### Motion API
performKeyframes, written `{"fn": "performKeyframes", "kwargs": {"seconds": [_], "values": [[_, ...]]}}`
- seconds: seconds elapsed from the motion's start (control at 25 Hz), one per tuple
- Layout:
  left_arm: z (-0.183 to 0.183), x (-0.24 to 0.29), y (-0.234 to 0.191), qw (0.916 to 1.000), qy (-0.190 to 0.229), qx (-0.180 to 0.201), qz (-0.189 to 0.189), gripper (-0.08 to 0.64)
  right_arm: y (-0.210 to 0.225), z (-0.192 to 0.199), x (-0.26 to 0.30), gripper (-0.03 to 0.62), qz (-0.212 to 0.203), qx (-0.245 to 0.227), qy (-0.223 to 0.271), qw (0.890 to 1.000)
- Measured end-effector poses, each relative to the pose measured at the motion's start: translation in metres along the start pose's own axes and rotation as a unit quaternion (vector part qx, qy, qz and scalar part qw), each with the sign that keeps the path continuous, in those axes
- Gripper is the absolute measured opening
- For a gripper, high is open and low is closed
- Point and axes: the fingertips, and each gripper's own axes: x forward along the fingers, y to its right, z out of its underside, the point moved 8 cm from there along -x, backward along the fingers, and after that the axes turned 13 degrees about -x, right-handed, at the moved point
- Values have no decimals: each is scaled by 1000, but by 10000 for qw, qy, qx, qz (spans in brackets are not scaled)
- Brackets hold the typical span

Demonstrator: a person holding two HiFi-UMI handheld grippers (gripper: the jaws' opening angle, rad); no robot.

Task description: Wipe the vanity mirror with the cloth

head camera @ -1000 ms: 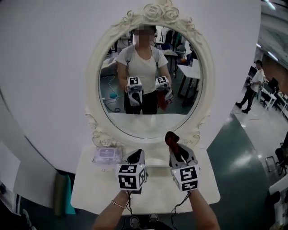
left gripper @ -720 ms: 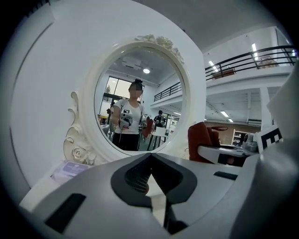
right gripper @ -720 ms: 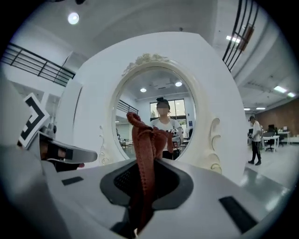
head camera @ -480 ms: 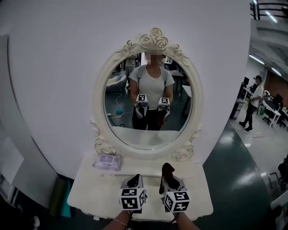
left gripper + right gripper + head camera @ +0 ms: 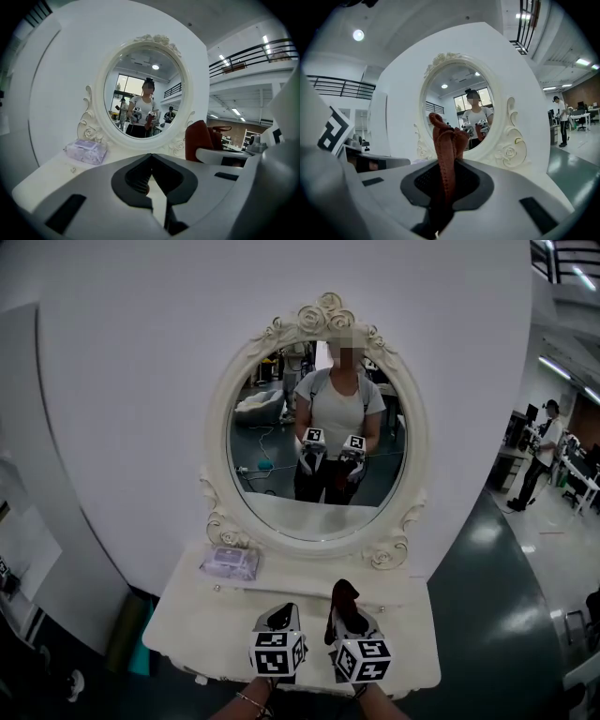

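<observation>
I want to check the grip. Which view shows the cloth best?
The right gripper view: the cloth stands centre, pinched between the jaws of the right gripper. The head view shows it small, above that gripper; the left gripper view catches it at the right.

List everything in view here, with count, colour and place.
vanity mirror: 1, cream ornate oval frame, upright at the table's back
table: 1, white, below the mirror
soft pack: 1, pale lilac, on the table's left, by the mirror's base
cloth: 1, reddish-brown, sticking up from the right claw
bystander: 1, white top, far right in the background
left claw: 1, grey, shut, empty, over the table's front
right claw: 1, grey, shut on the cloth, beside the left claw
</observation>
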Motion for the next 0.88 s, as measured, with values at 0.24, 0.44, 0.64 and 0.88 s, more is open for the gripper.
{"fn": "performKeyframes", "kwargs": {"seconds": [0.24, 0.44, 0.64, 0.88], "values": [[-7, -2, -5, 9999, 92, -55, -19, 5, -2, -11, 4, 63, 21, -149, 38, 9999], [-11, 3, -9, 10000, 76, -46, 17, 5, -1, -11, 9, 63, 92, -146, 18, 9998], [-14, 10, -13, 10000, 36, -41, 65, 5, -1, -13, 15, 61, 115, -129, -11, 9999], [-17, 19, -19, 9999, -8, -125, 120, 5, -3, -14, 25, 61, 109, -150, -14, 9998]]}}
